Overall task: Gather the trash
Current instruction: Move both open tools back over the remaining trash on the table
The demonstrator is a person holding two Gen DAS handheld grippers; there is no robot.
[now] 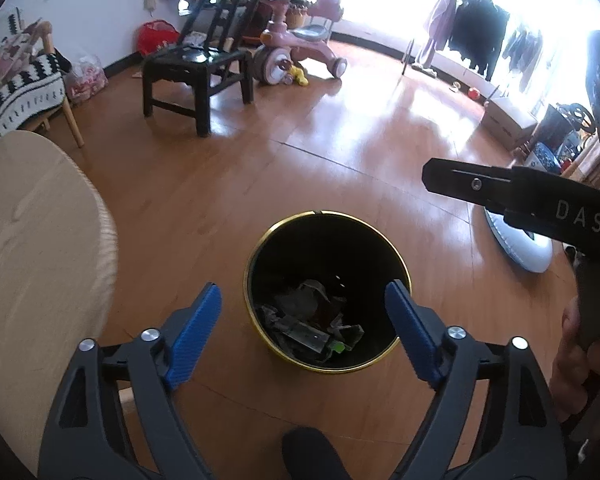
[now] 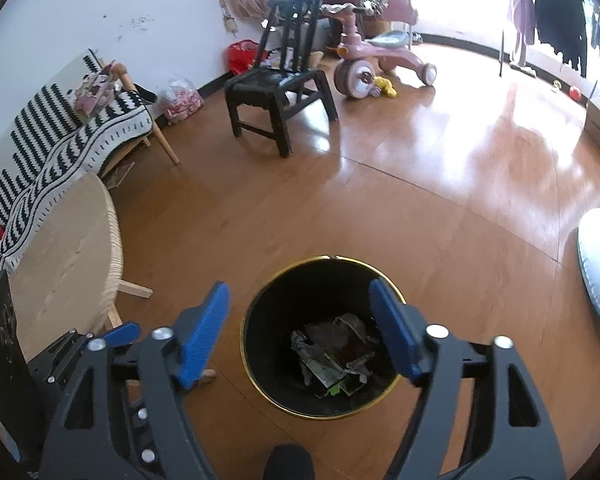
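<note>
Left wrist view looks down on a black trash bin [image 1: 327, 292] with a gold rim, standing on the wooden floor [image 1: 340, 152]. Crumpled paper and wrappers [image 1: 312, 324] lie at its bottom. The left hand-held gripper [image 1: 306, 334] hangs above the bin with its blue-padded jaws spread wide and nothing between them. To its right, the person's hand [image 1: 576, 364] grips the handle of the other tool, whose black body reaches across the upper right of the picture.

From the right wrist view, the right hand-held gripper [image 2: 300, 334] also hangs over the bin [image 2: 259, 344], jaws wide apart and empty, with the trash [image 2: 336, 354] visible down between them. The left tool's blue pad shows at the lower left.

A round pale wooden tabletop [image 1: 39, 240] stands just left of the bin. Farther back I see a black wooden chair [image 1: 203, 68], a pink children's tricycle [image 1: 300, 48] beside it, and a bench draped with a black-and-white zigzag blanket [image 2: 59, 140] along the wall. A white inflatable ring [image 2: 598, 272] lies on the floor to the right, and clothes hang on a rack [image 1: 476, 28] by the bright window.
</note>
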